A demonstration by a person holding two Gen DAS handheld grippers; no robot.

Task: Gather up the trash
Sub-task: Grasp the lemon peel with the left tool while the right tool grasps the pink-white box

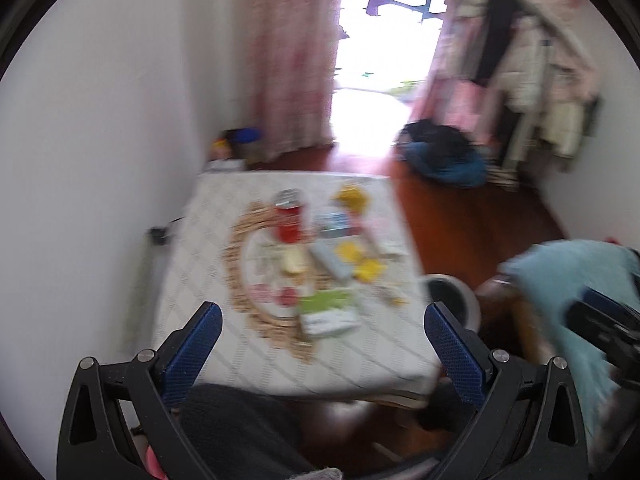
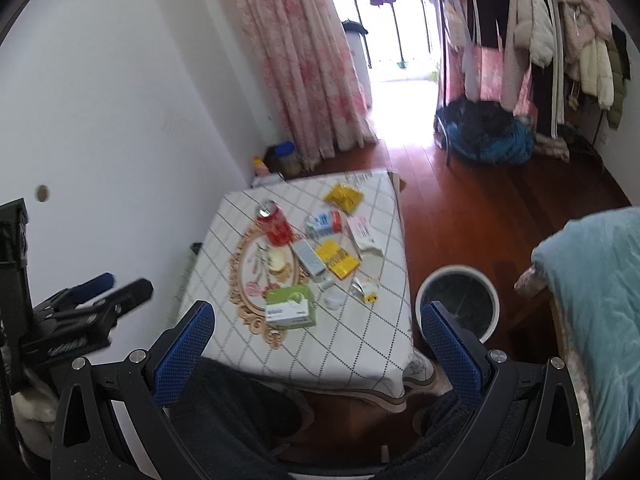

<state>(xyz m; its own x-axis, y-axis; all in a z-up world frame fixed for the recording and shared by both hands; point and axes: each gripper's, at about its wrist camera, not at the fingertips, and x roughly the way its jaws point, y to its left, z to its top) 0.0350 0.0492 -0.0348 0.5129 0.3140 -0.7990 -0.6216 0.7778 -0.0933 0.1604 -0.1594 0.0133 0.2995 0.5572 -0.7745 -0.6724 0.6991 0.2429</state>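
A: Are the grippers holding anything?

B: No. The left gripper (image 1: pixel 322 328) and right gripper (image 2: pixel 318 326) both have their jaws wide apart, above the table (image 2: pixel 360 352) near its front edge.

A: Where's the trash?

B: Mid-table: a red can (image 2: pixel 274 224), a green box (image 2: pixel 290 306), yellow packets (image 2: pixel 337 258). The bin (image 2: pixel 458 300) stands off the table's right edge, partly hidden by a finger. The left view is too blurred to read labels.

Wrappers (image 2: pixel 339 258), upright red can (image 2: pixel 273 224) and cartons (image 2: pixel 289 307) litter the checked table (image 2: pixel 360 344).
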